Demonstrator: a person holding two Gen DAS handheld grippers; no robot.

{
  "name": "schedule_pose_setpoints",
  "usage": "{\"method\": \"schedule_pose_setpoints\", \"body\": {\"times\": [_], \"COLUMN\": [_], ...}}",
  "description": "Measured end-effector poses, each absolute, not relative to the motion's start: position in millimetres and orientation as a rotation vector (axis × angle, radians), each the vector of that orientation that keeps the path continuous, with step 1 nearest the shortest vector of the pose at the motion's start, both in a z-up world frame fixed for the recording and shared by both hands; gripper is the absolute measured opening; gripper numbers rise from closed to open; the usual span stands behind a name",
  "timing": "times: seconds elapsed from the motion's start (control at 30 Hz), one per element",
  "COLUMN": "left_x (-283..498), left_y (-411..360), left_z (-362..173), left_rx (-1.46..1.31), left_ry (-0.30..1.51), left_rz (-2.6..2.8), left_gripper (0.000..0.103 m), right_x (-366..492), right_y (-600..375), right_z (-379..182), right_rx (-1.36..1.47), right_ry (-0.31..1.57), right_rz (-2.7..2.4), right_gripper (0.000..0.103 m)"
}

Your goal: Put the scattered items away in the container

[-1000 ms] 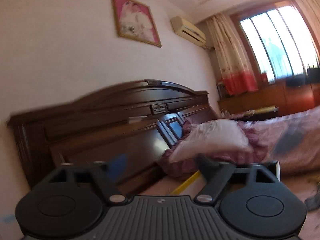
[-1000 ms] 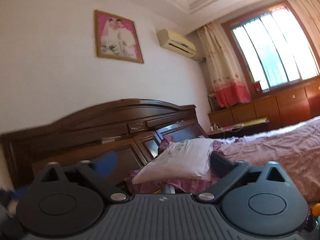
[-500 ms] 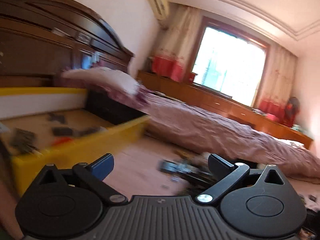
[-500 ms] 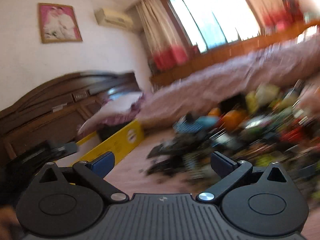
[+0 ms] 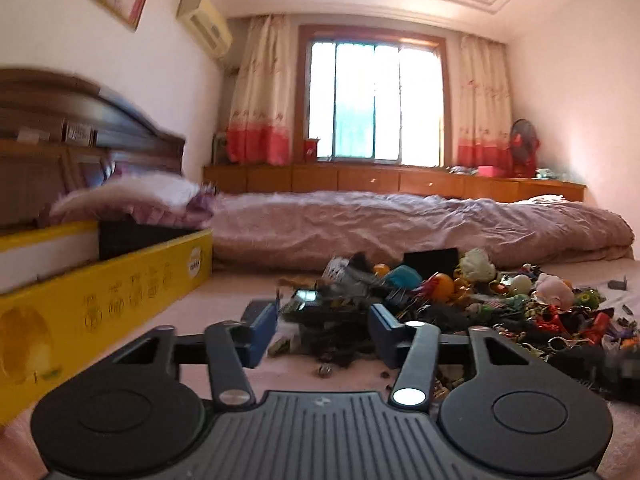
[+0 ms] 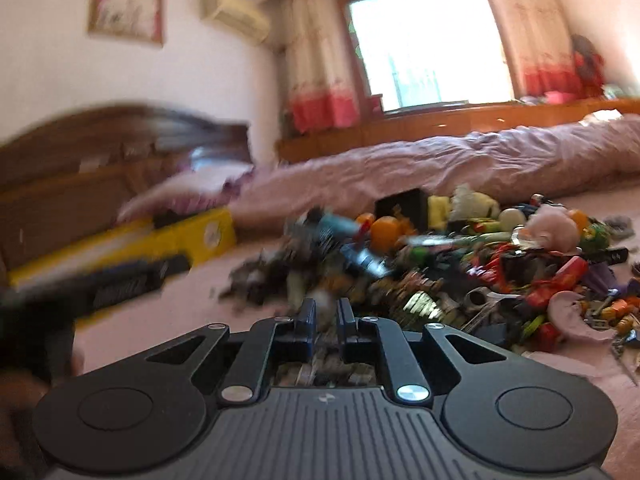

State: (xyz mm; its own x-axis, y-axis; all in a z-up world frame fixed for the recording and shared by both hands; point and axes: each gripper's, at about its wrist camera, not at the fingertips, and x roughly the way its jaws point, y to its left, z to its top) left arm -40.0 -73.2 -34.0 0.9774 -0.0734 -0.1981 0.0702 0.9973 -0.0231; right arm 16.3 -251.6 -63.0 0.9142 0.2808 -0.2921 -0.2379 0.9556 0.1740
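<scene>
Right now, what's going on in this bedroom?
A person with two handheld grippers is working at a pile of small toys and clutter on the bed, beside a yellow box. The left gripper is closing around dark items at the pile's near edge. The right gripper is closing too, nearly shut; blur hides what it holds.

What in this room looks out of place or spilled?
A heap of toys and small items lies spilled across the pink sheet, beside the yellow box rather than in it. Loose bits lie scattered around it.
</scene>
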Motion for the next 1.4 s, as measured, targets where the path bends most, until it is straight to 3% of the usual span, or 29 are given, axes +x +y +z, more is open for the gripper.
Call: {"method": "schedule_pose_setpoints", "body": {"times": [0.07,0.2,0.37,0.53,0.6,0.73,1.0,1.03,1.07,1.4], "left_x": [-27.8,3.3,90.9,156.0,158.7,160.3,158.2,156.1,151.6,152.8], "left_y": [-68.2,-70.9,-85.2,-46.2,-25.0,-8.0,-31.6,-32.9,-33.3,-21.1], "left_z": [-33.0,-30.5,-36.6,-56.3,-62.5,-68.8,-59.8,-58.5,-57.9,-56.8], "left_rx": [-0.037,-0.027,-0.154,-0.495,-0.588,-0.693,-0.531,-0.518,-0.508,-0.577], "left_ry": [0.200,0.188,0.204,0.236,0.233,0.267,0.269,0.267,0.270,0.335], "left_rz": [-0.083,-0.080,-0.238,-0.408,-0.363,-0.287,-0.307,-0.296,-0.281,-0.308], "left_gripper": [0.041,0.040,0.031,0.033,0.039,0.042,0.053,0.054,0.054,0.056], "right_x": [12.9,15.6,80.6,127.2,123.3,127.1,129.9,130.8,130.5,105.9], "right_y": [-239.5,-240.0,-258.4,-243.5,-235.1,-231.2,-224.5,-223.5,-224.1,-277.6], "right_z": [-60.4,-45.1,-37.2,-65.0,-63.8,-67.4,-70.5,-70.9,-70.6,-39.8], "right_rx": [0.076,-0.006,-0.126,-0.056,-0.080,-0.086,-0.137,-0.143,-0.140,0.022], "right_ry": [0.303,0.232,0.235,0.384,0.368,0.411,0.438,0.443,0.439,0.339], "right_rz": [0.288,0.239,0.333,0.381,0.420,0.435,0.447,0.439,0.423,0.365], "right_gripper": [0.014,0.016,0.020,0.014,0.015,0.016,0.020,0.016,0.005,0.003]}}
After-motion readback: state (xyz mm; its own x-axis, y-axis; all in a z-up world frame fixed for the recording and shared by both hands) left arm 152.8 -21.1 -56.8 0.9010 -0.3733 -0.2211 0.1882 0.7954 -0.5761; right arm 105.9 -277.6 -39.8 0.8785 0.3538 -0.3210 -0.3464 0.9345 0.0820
